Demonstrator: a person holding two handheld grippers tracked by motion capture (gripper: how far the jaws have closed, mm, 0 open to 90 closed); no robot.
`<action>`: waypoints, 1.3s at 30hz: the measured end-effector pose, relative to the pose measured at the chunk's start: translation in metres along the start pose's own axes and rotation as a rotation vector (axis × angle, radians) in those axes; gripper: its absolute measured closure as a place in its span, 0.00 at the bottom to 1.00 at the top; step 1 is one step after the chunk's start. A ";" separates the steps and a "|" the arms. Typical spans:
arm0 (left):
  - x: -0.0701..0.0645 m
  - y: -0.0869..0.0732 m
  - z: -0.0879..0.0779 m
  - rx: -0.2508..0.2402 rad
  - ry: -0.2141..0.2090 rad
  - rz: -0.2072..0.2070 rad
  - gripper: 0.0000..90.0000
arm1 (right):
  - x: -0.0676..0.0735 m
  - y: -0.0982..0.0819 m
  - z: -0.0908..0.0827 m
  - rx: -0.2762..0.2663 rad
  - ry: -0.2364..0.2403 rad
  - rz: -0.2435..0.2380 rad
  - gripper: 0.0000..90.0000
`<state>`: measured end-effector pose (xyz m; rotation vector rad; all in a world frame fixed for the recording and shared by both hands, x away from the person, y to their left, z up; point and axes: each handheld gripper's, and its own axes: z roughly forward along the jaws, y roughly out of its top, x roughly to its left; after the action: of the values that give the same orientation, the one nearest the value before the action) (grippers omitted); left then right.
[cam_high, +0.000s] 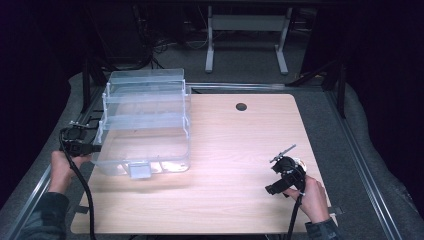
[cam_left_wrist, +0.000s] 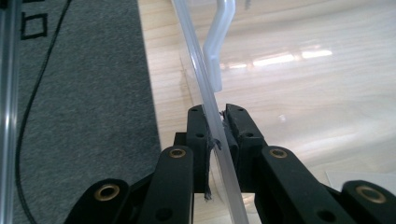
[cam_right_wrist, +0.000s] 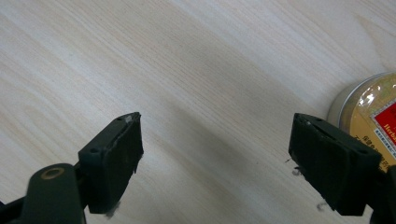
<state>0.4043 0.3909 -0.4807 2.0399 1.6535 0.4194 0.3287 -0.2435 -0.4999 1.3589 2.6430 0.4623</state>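
A clear plastic organiser box (cam_high: 145, 125) with stepped tiers stands on the left half of the wooden table (cam_high: 235, 135). My left gripper (cam_high: 94, 147) sits at its left wall. In the left gripper view the gripper (cam_left_wrist: 217, 122) is shut on the thin clear wall (cam_left_wrist: 201, 79), which runs up between the two pads. My right gripper (cam_high: 276, 187) hovers low over the table's right front part. In the right gripper view it (cam_right_wrist: 215, 158) stands open over bare wood with nothing between the pads. A round gold-lidded tin (cam_right_wrist: 366, 105) lies just beyond its right pad.
A white plastic arm (cam_left_wrist: 218, 37) of the box rises just past the gripped wall. Grey carpet (cam_left_wrist: 84, 93) and a black cable lie off the table's left edge. A cable hole (cam_high: 241, 106) sits near the table's far edge.
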 end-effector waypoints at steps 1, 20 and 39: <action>-0.001 0.000 0.000 0.001 -0.007 0.003 0.89 | 0.000 0.000 0.000 0.000 0.003 0.000 0.19; -0.029 0.003 0.003 0.012 -0.054 0.050 0.87 | -0.003 -0.004 0.001 -0.008 0.000 0.012 0.18; -0.069 0.010 0.007 0.061 -0.102 0.137 0.84 | -0.013 -0.013 -0.007 -0.059 -0.012 0.051 0.02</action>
<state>0.4005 0.3208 -0.4766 2.1905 1.4894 0.3089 0.3246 -0.2628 -0.4984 1.4091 2.5692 0.5323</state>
